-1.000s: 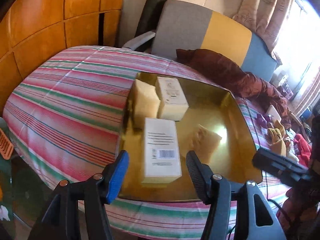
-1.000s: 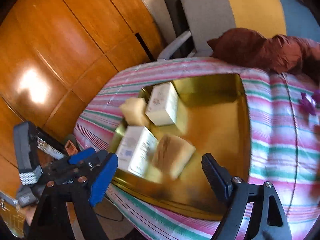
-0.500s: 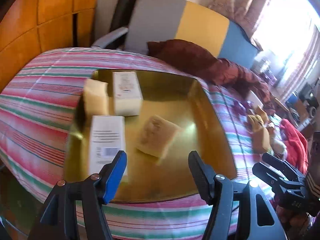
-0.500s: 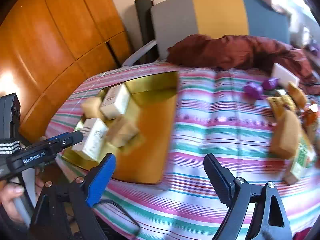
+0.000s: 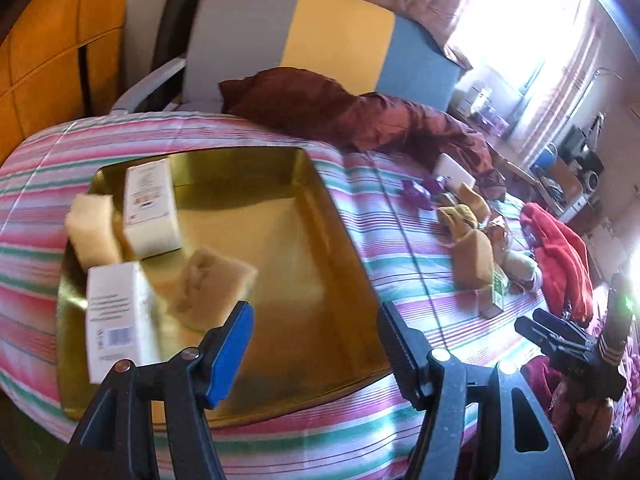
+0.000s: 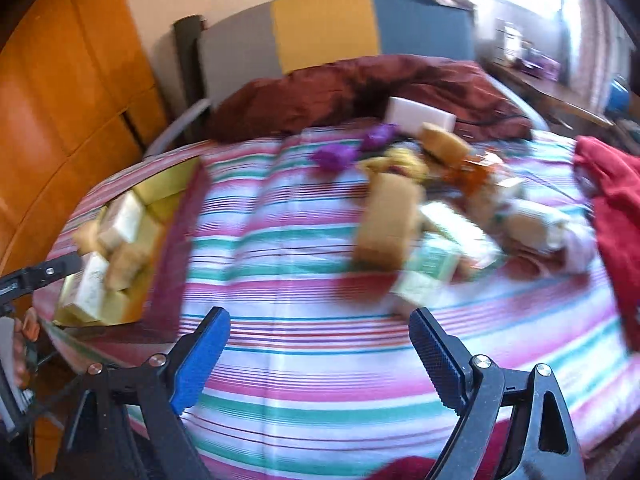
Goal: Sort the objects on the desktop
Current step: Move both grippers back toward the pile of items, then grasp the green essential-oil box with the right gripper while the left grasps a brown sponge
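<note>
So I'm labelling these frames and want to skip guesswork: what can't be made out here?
- Right wrist view: the pile of loose items on the striped cloth is motion-blurred; individual things and any print are unreadable.
- Left wrist view: text on the white boxes in the gold tray is too blurred to read.
- Left wrist view: window glare washes out the far clutter.
- Both views: the table's near edge is cut off by the gripper frames.

The cloth (image 5: 400,280) over the tabletop is striped in pink, white, green and red. The tray (image 5: 304,312) is shiny gold. In it lie two white boxes (image 5: 150,208) with dark print and two pale yellow sponges (image 5: 212,284). A dark maroon fabric (image 5: 340,108) lies behind, before a chair (image 5: 320,40) banded grey, yellow and blue. A red cloth (image 5: 560,252) lies right. Small purple things (image 6: 334,156) are blurred. The left gripper (image 5: 312,340) is black with one blue pad.
</note>
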### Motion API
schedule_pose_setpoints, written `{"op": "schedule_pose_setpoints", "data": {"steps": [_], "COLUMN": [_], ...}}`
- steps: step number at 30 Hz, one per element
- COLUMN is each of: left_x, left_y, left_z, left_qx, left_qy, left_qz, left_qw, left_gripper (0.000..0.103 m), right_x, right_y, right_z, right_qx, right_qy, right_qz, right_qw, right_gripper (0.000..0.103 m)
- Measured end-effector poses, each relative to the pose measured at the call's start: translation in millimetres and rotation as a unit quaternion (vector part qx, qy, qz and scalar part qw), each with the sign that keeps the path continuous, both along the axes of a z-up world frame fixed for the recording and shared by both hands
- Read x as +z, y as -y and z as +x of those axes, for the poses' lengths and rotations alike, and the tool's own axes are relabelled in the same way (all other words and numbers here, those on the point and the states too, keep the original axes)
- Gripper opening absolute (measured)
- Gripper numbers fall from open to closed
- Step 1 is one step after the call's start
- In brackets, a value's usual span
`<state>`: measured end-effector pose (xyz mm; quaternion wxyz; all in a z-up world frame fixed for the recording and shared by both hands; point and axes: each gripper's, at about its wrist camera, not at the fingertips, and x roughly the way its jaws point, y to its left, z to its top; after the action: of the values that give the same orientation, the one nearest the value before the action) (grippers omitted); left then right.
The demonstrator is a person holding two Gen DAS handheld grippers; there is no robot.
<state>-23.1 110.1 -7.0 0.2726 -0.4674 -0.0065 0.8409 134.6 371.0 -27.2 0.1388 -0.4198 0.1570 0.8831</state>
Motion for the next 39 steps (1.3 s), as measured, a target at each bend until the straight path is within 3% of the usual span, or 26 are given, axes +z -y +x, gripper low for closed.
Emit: {"op": "schedule_pose_setpoints", "data": {"steps": [4, 10, 12, 13, 16, 19, 22, 30, 33, 39], "left_x": [2.2, 1.3, -0.8, -1.6, -3.8, -5.8, -7.3, -10.2, -12.8, -19.2], "left_y": [-22.3, -47.3, -53.9, -56.6, -63.6, -68.9, -73.9, -89.2, -96.1, -124.4], "left_z": [1.9, 3.1, 3.6, 4.8, 7.6, 9.1, 8.4, 3.9, 1.1, -1.4], "left_qx": [-0.025, -0.055, -0.065, -0.071, -0.089, -0.098, -0.105, -0.119, -0.124, -0.147], "left_qy": [-0.004, 0.004, 0.009, 0.009, 0.010, 0.013, 0.017, 0.027, 0.031, 0.041], "left_qz": [-0.002, -0.003, -0.006, -0.007, -0.010, -0.010, -0.007, -0.015, -0.019, -0.025], "left_qw": [0.9997, 0.9985, 0.9978, 0.9974, 0.9960, 0.9950, 0.9943, 0.9924, 0.9916, 0.9879], "left_gripper": [0.065, 0.065, 0.065, 0.065, 0.065, 0.065, 0.065, 0.065, 0.065, 0.065], "right_x": [-9.6, -25.3, -25.8, -25.5, -20.0, -20.6, -25.8, -56.8, -63.3, -57.7], "right_y": [-32.3, -49.7, -46.6, -44.2, -29.5, -21.6, -31.9, -51.5, -54.8, -60.1], "right_z": [7.4, 2.1, -4.0, -6.8, -18.1, -28.3, -38.6, -64.3, -67.3, -56.2], "right_qx": [-0.041, -0.069, -0.043, -0.027, 0.061, 0.151, 0.191, 0.268, 0.272, 0.256], "right_qy": [0.021, 0.029, 0.032, 0.035, 0.056, 0.082, 0.102, 0.150, 0.153, 0.142], "right_qz": [-0.016, -0.036, -0.031, -0.024, 0.059, 0.144, 0.179, 0.163, 0.155, 0.120], "right_qw": [0.999, 0.997, 0.998, 0.999, 0.995, 0.975, 0.960, 0.938, 0.937, 0.949], "right_gripper": [0.069, 0.064, 0.064, 0.069, 0.082, 0.083, 0.083, 0.083, 0.080, 0.078]}}
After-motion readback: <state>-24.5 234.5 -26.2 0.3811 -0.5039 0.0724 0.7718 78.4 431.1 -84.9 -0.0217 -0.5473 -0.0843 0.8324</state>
